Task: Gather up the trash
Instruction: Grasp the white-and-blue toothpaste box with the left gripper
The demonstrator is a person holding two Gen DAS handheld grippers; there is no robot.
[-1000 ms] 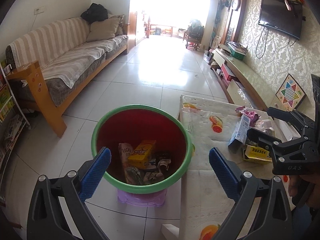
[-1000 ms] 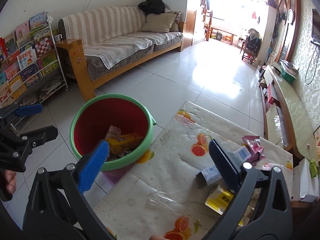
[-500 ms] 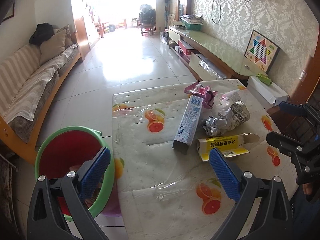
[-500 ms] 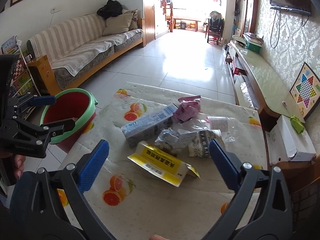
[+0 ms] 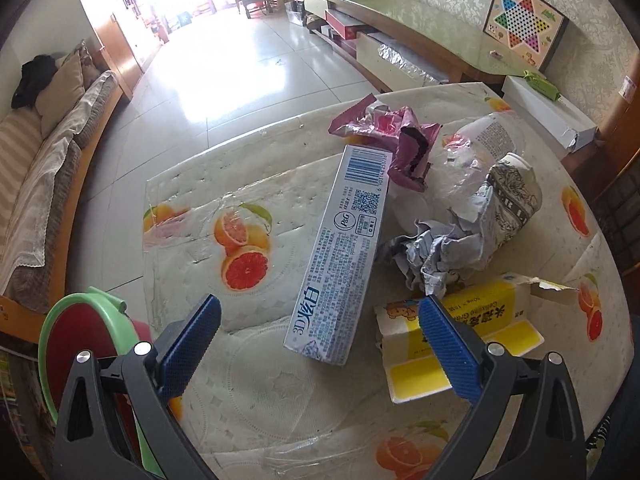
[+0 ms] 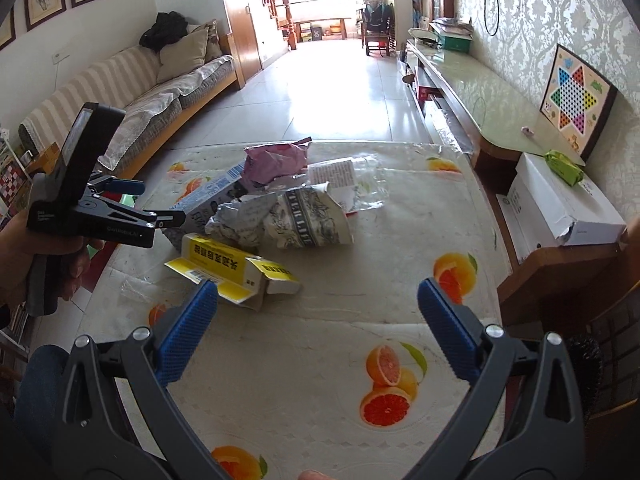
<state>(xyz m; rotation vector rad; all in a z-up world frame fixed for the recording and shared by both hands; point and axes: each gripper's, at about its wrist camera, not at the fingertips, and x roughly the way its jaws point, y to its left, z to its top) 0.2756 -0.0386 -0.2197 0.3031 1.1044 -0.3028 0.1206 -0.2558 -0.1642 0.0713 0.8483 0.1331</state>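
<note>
Left wrist view only: green-rimmed red bin low at left, beside the counter edge, below its top. Right wrist view only: left tongs from the side, held in a hand, hovering over the trash heap's left end.

Both tongs spread wide, gripping nothing: left tongs above the near end of the blue-white toothpaste box; right tongs over bare cloth, short of the torn yellow box.

Heap mid-counter: crumpled paper, patterned paper cup on its side, pink wrapper, clear plastic.

Orange-print cloth under film; tiled floor, sofa left, low cabinet right.

Near and right parts of the counter bare; white carton just past the right edge.
</note>
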